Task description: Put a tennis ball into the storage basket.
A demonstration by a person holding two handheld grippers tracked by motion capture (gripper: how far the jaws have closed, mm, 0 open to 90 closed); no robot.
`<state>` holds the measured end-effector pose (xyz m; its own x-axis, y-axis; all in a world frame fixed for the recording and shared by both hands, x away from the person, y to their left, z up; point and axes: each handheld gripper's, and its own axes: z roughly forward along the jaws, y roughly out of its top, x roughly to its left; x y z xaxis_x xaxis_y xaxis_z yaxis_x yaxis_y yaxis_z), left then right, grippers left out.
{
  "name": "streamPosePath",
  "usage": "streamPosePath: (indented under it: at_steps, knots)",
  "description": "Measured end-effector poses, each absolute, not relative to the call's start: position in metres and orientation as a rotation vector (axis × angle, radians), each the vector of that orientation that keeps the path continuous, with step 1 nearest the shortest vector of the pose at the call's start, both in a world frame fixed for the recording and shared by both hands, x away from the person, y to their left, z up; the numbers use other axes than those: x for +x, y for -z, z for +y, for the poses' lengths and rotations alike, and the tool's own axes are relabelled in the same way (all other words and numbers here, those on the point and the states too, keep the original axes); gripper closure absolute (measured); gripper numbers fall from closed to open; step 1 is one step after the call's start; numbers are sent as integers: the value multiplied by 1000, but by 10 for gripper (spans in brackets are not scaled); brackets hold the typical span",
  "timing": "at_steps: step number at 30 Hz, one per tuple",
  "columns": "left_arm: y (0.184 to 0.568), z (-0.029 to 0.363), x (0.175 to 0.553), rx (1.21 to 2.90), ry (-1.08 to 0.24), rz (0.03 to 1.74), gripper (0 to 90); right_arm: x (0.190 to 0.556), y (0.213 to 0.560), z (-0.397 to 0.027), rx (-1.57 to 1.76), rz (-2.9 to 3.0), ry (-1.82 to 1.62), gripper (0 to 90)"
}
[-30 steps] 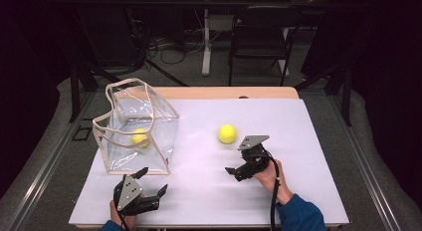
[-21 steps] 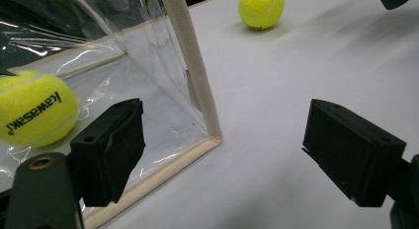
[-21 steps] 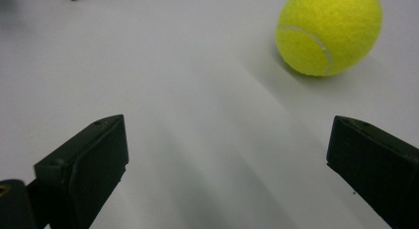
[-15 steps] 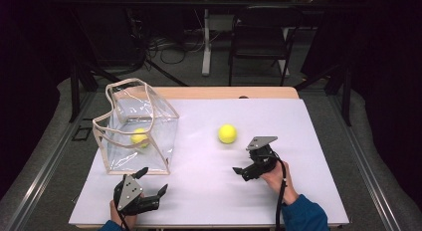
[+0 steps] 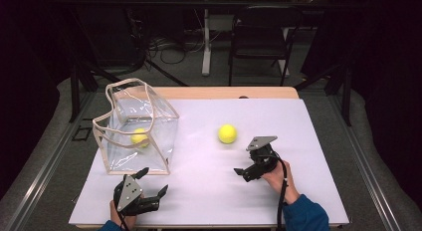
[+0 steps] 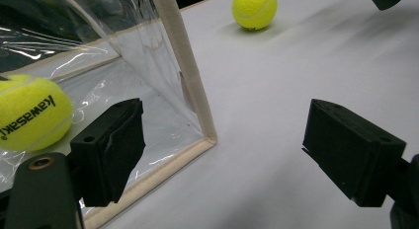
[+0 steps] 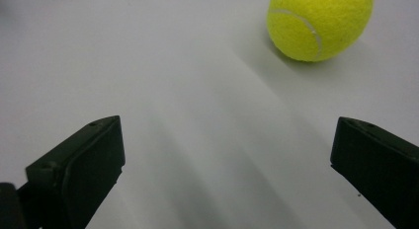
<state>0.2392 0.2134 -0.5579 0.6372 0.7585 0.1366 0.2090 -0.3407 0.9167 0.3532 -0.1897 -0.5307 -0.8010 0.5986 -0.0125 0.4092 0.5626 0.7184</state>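
Now we see the right gripper low over the white table, jaws spread wide and nothing between them; they have just been opening further. Ahead of it a loose ball rests on the bare surface, near the gripper but not touching, and in the right gripper view this ball sits up and to the right of the line between the jaws. From this we judge the chief risk: a straight advance would bring one jaw against the ball's side, and since a ball rolls freely on a smooth top, a glancing touch could send it toward the far edge. Closing too early, or too high on the curve, could likewise squeeze it out of the pads. The left gripper hovers by the near corner of the clear bag, jaws also apart and empty. A second ball already lies inside the bag. We note that the bag is soft-walled; a nudge from the left jaws could fold its rim or shift it, narrowing the mouth for any drop.
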Motion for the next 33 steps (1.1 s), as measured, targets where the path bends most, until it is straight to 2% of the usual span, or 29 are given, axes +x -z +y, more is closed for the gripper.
streamPosePath:
  at_steps: [16,33]
  knots:
    - [558,212,238,1880,-703,763,160,354,519,-197,829,2517,-1068,0]
    - [558,211,240,1875,-704,776,160,377,513,-193,865,2513,-1049,0]
